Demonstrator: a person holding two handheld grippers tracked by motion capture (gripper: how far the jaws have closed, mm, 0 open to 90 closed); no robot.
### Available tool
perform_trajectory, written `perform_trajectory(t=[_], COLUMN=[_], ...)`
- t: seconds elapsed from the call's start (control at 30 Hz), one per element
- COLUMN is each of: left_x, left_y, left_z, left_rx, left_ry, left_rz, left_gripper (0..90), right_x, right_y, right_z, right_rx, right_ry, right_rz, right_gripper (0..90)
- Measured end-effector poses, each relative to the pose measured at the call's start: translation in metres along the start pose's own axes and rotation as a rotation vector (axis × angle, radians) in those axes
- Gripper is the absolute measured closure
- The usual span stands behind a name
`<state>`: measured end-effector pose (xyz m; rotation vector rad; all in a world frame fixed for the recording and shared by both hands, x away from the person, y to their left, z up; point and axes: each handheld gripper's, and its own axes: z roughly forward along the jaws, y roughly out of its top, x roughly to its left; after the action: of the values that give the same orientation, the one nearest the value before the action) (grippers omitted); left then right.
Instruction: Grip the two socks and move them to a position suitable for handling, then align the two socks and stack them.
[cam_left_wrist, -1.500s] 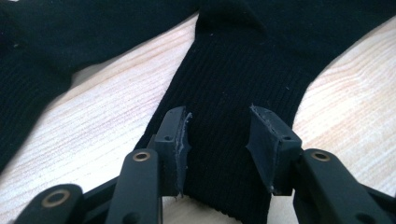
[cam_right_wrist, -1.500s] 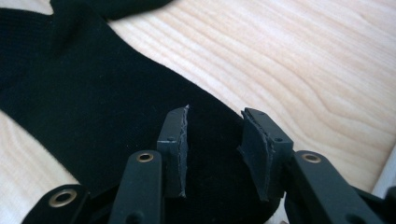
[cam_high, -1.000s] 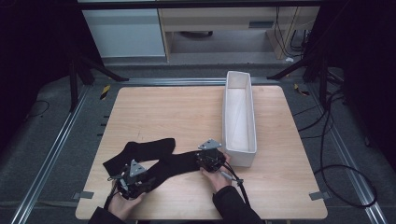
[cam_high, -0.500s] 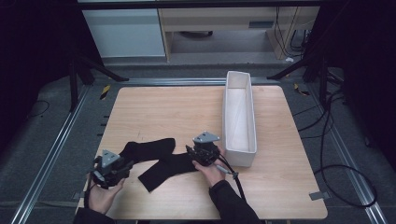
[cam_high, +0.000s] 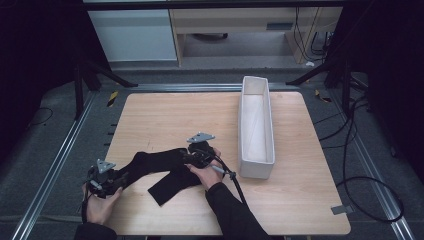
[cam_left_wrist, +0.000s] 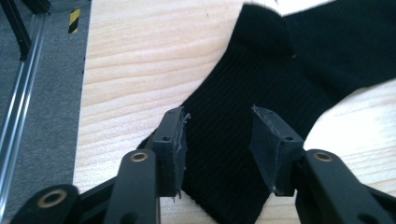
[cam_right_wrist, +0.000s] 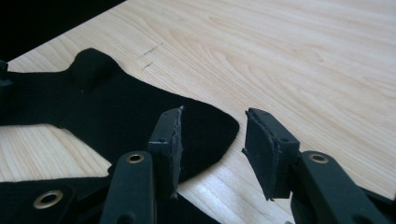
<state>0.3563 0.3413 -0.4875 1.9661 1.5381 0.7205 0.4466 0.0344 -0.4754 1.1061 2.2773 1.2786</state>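
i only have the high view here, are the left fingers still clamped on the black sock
Observer: No. In the left gripper view the left gripper has just been opening; its fingers stand apart over the ribbed end of the black sock, without pinching it.
Operator: and the right one
Observer: The right gripper has just been opening too; nothing is pressed between its fingers, and the sock's rounded toe end lies flat on the table under its left finger.
Operator: is the sock bunched anywhere
Observer: One small hump, the heel, sticks up; the rest lies flat.
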Motion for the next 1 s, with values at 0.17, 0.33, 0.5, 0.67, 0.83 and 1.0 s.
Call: perform_trajectory(t=[0.17,0.33,0.5,0.67,0.83,1.0], left_x=[0.0,0.002,0.002,-0.002,-0.011,-0.008], left_y=[-0.002,-0.003,-0.002,0.0,0.003,0.003], left_z=[0.005,0.007,0.008,0.008,0.01,0.011], left_rx=[0.006,0.011,0.018,0.029,0.036,0.024], left_ry=[0.0,-0.008,-0.018,-0.017,0.016,-0.002], left_rz=[0.007,-0.007,-0.019,-0.022,0.004,-0.029], left_gripper=[54.3,53.2,55.1,65.1,82.1,85.0], right_x=[0.001,0.002,0.004,0.006,0.006,0.009], right_y=[-0.002,-0.005,-0.009,-0.011,-0.012,-0.009], right_z=[0.015,0.024,0.032,0.037,0.039,0.041], right_rx=[0.038,0.066,0.087,0.099,0.114,0.12], right_ry=[0.0,0.009,0.011,-0.006,-0.019,-0.025], right_rz=[0.006,0.008,0.007,-0.021,-0.028,-0.043], right_gripper=[54.2,54.3,55.1,63.1,78.5,83.7])
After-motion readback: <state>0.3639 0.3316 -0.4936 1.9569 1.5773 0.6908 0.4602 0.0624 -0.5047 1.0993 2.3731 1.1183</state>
